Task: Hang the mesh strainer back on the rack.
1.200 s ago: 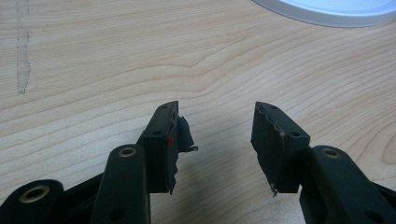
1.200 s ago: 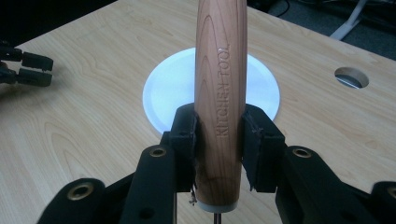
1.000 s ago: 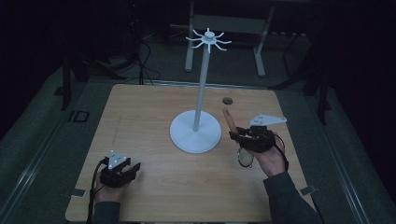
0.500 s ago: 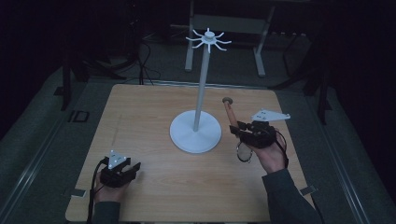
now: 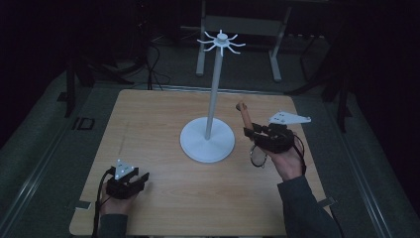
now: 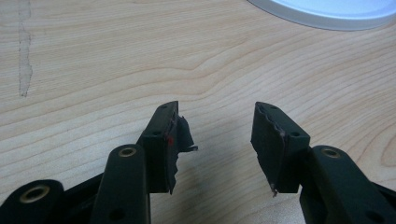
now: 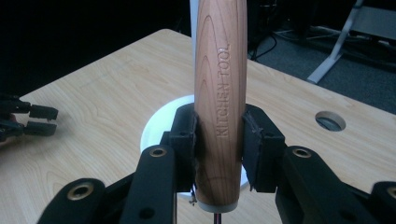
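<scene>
The right gripper (image 7: 218, 147) clamps its black, ragged-padded jaws on a smooth round wooden handle (image 7: 219, 93), warm reddish grain stamped "KITCHEN TOOL", with a pale collar at its lower end. In the high view that handle (image 5: 243, 115) sticks up toward 11 o'clock from the right gripper (image 5: 255, 134), just off the 3 o'clock edge of the white disc-shaped stand base (image 5: 207, 140), whose thin white pole (image 5: 214, 89) carries a ring of curved hooks (image 5: 221, 42). The left gripper (image 6: 215, 135) rests released, its jaws spread apart over the pale, fine-grained wooden table (image 6: 93, 60); seen from above, this gripper (image 5: 130, 179) sits near the table's 7 o'clock corner.
</scene>
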The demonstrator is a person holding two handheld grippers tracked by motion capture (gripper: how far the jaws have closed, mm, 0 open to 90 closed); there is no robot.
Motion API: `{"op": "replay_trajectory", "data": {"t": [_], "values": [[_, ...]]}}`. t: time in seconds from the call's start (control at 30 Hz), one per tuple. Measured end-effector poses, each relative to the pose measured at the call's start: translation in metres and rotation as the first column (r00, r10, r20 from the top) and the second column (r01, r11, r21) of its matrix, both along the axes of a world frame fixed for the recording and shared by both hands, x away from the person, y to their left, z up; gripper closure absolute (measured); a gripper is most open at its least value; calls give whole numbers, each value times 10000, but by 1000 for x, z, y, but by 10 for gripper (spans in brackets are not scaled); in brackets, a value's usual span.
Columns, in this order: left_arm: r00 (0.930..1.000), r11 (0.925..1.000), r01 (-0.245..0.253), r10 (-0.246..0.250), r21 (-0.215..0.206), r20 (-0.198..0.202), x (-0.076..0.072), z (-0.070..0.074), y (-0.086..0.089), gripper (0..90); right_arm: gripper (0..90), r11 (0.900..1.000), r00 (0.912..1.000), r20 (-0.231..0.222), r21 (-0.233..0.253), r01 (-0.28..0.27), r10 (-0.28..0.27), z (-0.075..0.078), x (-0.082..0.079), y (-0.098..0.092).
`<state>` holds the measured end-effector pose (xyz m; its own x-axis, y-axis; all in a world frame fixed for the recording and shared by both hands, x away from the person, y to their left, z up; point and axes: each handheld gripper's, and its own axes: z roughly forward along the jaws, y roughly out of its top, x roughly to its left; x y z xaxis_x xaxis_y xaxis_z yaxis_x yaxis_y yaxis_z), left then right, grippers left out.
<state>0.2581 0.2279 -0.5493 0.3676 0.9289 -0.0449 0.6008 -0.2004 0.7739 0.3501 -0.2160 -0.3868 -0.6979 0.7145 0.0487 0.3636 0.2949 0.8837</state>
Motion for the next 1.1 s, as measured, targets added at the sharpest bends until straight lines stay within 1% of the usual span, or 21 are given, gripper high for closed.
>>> {"op": "replay_trajectory", "data": {"t": [1.1], "values": [[10000, 10000, 20, -20, 11, 8, 0, 0, 0, 521, 677, 9984, 9975, 710, 557, -1, -39, 34, 7, 9]]}}
